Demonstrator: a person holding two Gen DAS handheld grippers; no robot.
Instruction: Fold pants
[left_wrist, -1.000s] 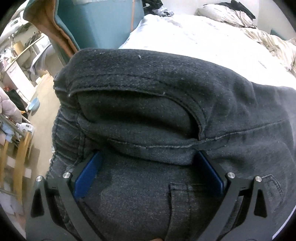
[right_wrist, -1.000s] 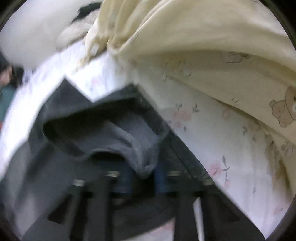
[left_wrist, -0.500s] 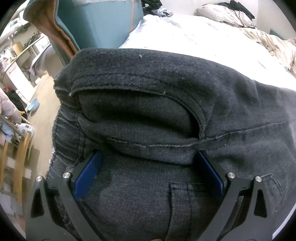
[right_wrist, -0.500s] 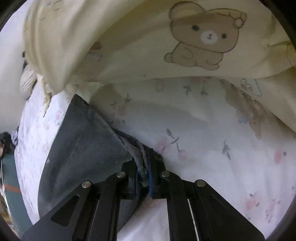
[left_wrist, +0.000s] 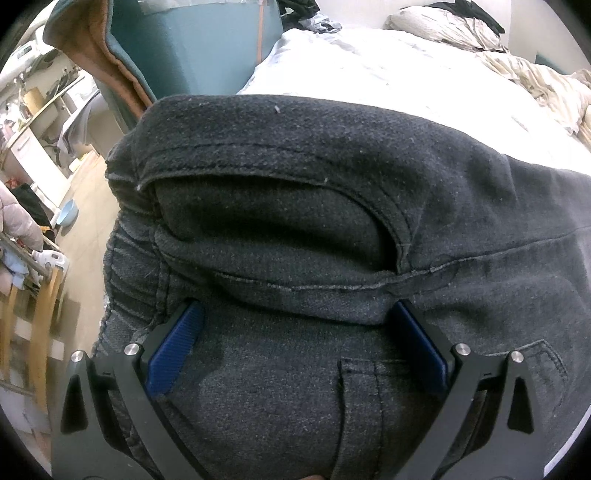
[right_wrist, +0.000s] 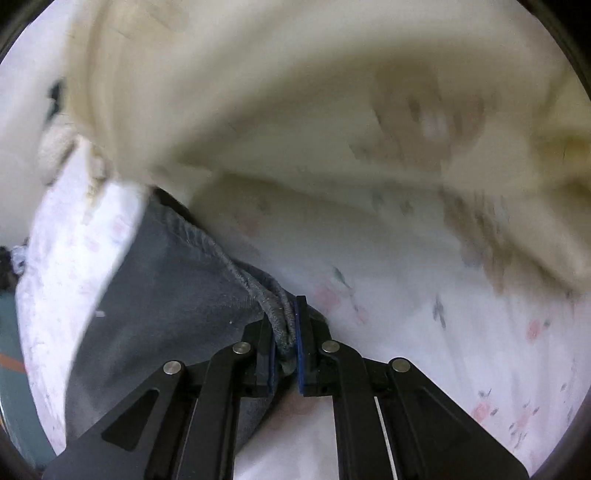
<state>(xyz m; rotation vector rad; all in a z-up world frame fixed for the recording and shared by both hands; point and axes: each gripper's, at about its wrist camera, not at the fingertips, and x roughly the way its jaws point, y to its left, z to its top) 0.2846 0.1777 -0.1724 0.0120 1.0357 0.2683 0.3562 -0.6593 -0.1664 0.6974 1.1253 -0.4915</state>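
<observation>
Dark grey denim pants (left_wrist: 295, 155) fill the left wrist view, waistband and pocket seams bunched up. My left gripper (left_wrist: 297, 306) rests on them with its blue pads (left_wrist: 177, 343) wide apart. Denim lies between the pads and a fold covers the tips, but the pad faces show bare, so it is open. In the right wrist view my right gripper (right_wrist: 290, 332) is shut on the stitched hem of a pant leg (right_wrist: 166, 302). The leg stretches away to the left over the floral bed sheet (right_wrist: 406, 332).
A cream blanket with a bear print (right_wrist: 295, 110) is heaped just beyond the right gripper. In the left wrist view the white bed (left_wrist: 369, 66) runs back to crumpled bedding (left_wrist: 535, 74). A teal panel (left_wrist: 207, 48) stands at the bed's edge, with floor and a wooden rack (left_wrist: 37, 295) to the left.
My right gripper has rolled and shifted with the hem still pinched. The bunched leg has drawn out flat on the sheet, close under the cream blanket. The left gripper has not moved.
</observation>
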